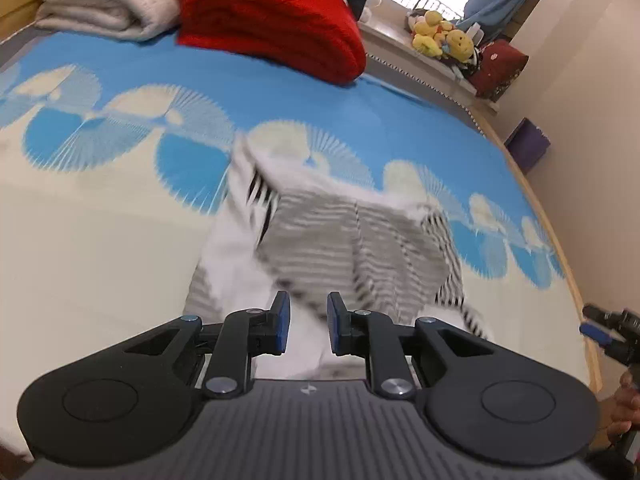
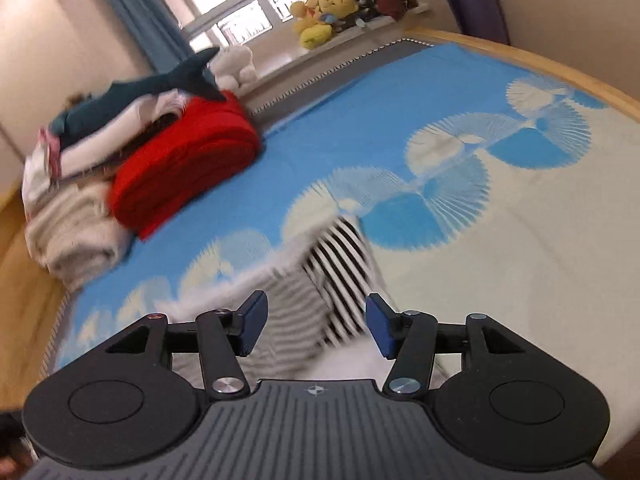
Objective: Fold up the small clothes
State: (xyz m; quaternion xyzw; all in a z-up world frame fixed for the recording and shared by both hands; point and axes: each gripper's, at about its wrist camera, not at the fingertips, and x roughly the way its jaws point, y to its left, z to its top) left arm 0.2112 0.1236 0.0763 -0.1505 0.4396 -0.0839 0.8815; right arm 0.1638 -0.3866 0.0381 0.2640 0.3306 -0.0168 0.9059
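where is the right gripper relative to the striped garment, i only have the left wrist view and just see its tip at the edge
Observer: The right gripper hangs over the near part of the striped garment, jaws apart, nothing between the pads.
Operator: whats lying on the stack behind the red blanket
Observer: A dark teal shark plush lies along the top of the white folded bedding, its tail over the red blanket.
Operator: anything white by the window i cant make out
Observer: A white plush toy sits on the sill just behind the shark's tail.
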